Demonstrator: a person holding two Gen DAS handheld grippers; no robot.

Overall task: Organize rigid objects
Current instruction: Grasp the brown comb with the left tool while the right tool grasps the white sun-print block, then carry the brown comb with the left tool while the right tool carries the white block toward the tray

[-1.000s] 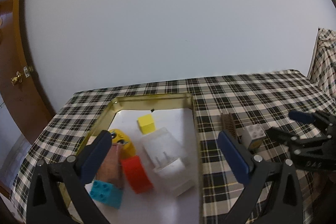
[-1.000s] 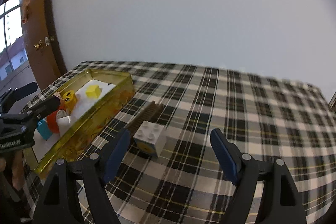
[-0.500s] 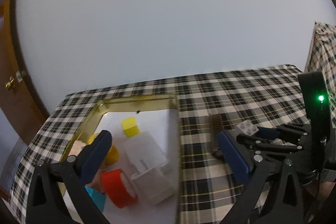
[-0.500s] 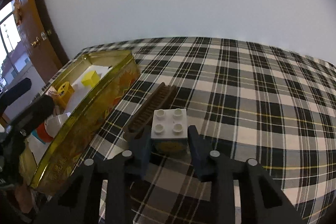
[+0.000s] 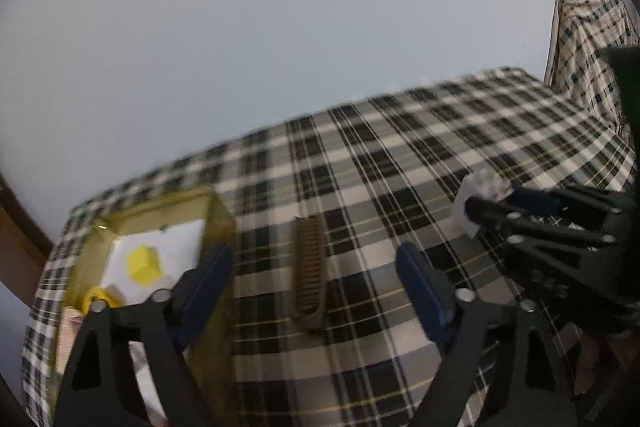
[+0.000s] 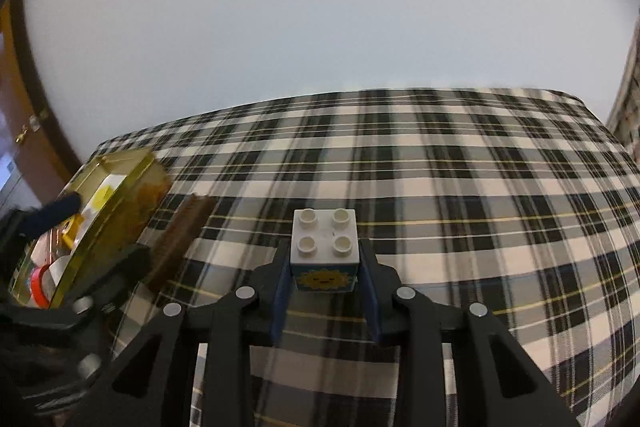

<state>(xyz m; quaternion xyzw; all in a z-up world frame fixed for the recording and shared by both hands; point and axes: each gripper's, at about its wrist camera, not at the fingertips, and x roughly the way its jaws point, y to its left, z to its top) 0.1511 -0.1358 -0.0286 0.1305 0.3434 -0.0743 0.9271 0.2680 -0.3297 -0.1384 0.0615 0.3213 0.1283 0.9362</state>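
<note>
White brick [image 6: 323, 251] — now gripped, earlier free

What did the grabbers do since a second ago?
The right gripper went to the white block and shut on it. The left gripper swung from above the tray to over the comb; its jaws are closing, touching nothing. The comb, tray and toys inside stayed put.

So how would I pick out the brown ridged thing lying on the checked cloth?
Start at the gold tray at the left end of the checked tablecloth. Just outside its right wall, flat on the cloth, lies the brown comb, in front of the left gripper, whose jaws are closing with nothing between them yet. It is the only long, toothed, dull brown piece; the others are bright blocky shapes.
</note>
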